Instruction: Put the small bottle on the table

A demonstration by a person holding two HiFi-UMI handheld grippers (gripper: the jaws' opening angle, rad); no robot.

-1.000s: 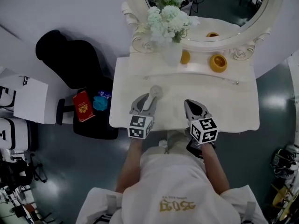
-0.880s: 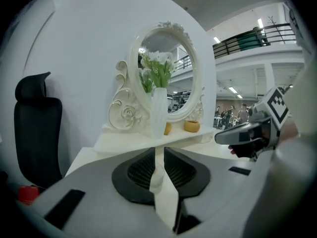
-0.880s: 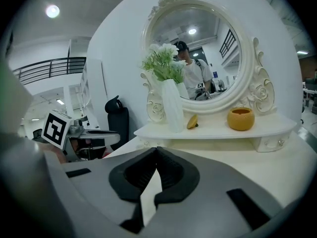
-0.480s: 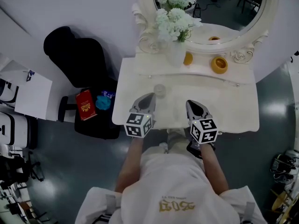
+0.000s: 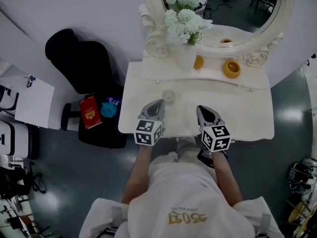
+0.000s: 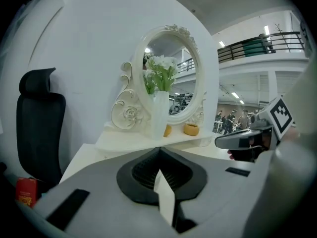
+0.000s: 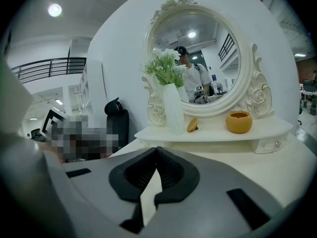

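Note:
The small clear bottle (image 5: 169,96) stands upright on the white dressing table (image 5: 247,118), left of the middle. My left gripper (image 5: 159,103) sits just short of it, apart from it, with its jaws shut and nothing between them. In the left gripper view, the left gripper (image 6: 159,150) has its tips together and its body hides the bottle. My right gripper (image 5: 202,109) hovers over the table's front edge, also shut and empty. Its tips meet in the right gripper view (image 7: 156,150).
On a raised shelf (image 5: 213,73) at the back stand a vase of white flowers (image 5: 184,53), a small yellow object (image 5: 197,61) and a yellow bowl (image 5: 231,67), under an oval mirror (image 5: 237,9). Left of the table are a black chair (image 5: 79,63) and a red book (image 5: 89,112).
A second ago the left gripper's open jaws reached up to the bottle. They have since pulled back slightly and shut, leaving the bottle standing on the table. The right gripper stayed put.

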